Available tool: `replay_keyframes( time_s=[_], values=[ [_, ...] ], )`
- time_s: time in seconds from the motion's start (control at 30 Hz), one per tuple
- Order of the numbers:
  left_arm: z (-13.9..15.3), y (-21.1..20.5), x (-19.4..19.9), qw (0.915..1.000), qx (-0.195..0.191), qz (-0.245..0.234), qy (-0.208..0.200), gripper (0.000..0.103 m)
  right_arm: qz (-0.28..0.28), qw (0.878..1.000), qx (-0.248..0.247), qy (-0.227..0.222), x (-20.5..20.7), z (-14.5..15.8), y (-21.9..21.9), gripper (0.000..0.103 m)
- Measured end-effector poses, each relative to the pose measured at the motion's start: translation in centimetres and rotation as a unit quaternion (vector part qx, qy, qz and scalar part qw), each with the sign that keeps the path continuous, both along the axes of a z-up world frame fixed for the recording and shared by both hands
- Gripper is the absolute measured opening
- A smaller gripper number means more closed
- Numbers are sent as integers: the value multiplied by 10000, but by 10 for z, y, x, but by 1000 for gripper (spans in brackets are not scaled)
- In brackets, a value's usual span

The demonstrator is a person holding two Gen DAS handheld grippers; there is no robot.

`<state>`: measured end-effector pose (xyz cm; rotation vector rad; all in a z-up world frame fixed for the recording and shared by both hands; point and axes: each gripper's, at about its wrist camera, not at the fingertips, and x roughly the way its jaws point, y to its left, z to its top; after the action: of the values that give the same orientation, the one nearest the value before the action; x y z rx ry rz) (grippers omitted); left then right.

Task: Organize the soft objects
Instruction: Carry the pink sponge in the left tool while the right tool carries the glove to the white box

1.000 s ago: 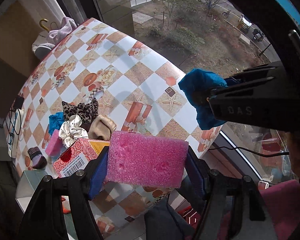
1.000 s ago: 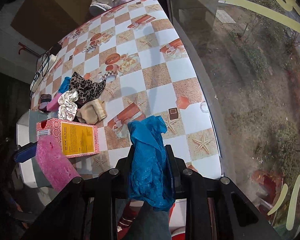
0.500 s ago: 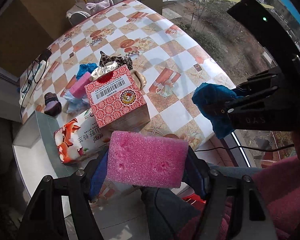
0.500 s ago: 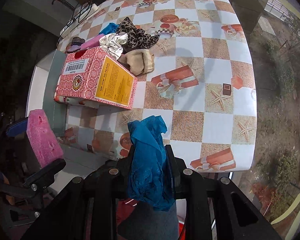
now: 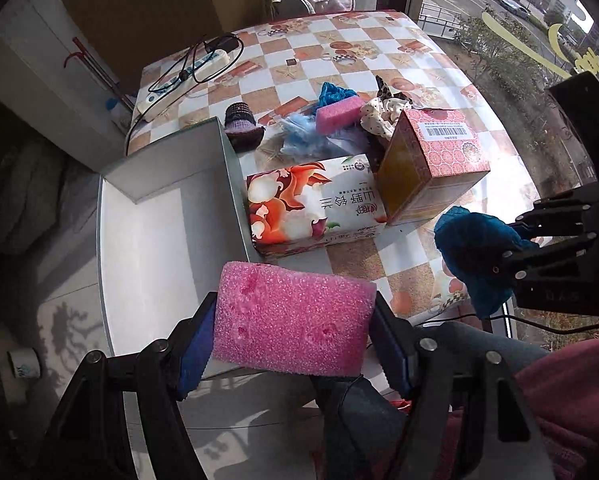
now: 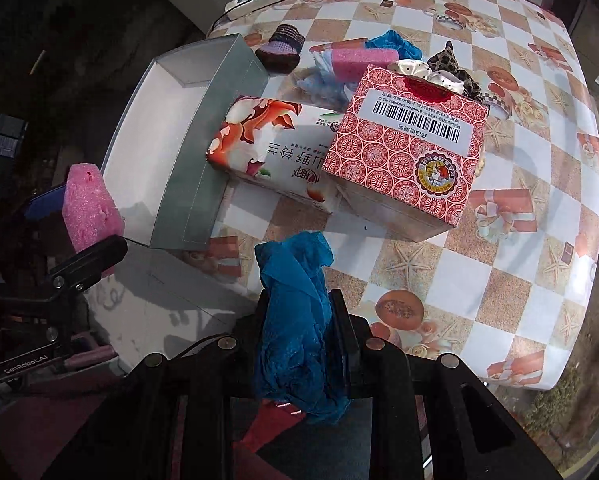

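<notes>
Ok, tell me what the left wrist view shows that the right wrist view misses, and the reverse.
Only the left wrist view shows the small white cup on the floor. Only the right shows the red box's round emblem. Both show the pink sponge in the left gripper, the blue cloth in the right gripper, the grey bin and the tissue pack.

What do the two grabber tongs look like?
Both tongs are black, jointed metal with silver bolts. The left tongs have blue finger pads and white "GenRobot.AI" lettering. The right tongs have a boxy black body with a tiny green light. A maroon sleeve shows behind.
</notes>
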<state>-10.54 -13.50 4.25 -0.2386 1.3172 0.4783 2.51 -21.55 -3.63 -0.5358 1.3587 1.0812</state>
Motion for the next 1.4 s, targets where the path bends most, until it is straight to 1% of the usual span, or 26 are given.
replay_keyframes(
  time_s=[0.1,0.27,0.53,0.7,0.8,0.93,1.4],
  values=[
    [0,32,-22,9996,82,252,-33,75,207,9996,39,-199,-18,7,31,28],
    [-9,75,-53,9981,110,606,25,75,387,9987,103,-319,-38,18,81,28],
    [-29,111,-84,9961,-108,876,71,75,751,9965,156,-344,-71,32,155,28],
    [-44,120,-89,9953,-239,930,142,75,900,9953,130,-332,-89,33,191,28],
    [-53,124,-90,9951,-275,923,234,75,945,9950,53,-315,-98,28,201,28],
    [-62,127,-91,9947,-336,921,307,75,978,9948,-122,-254,-102,18,203,28],
    [-74,137,-91,9944,-491,875,343,75,968,9948,-274,-160,-105,9,215,28]
  ],
)
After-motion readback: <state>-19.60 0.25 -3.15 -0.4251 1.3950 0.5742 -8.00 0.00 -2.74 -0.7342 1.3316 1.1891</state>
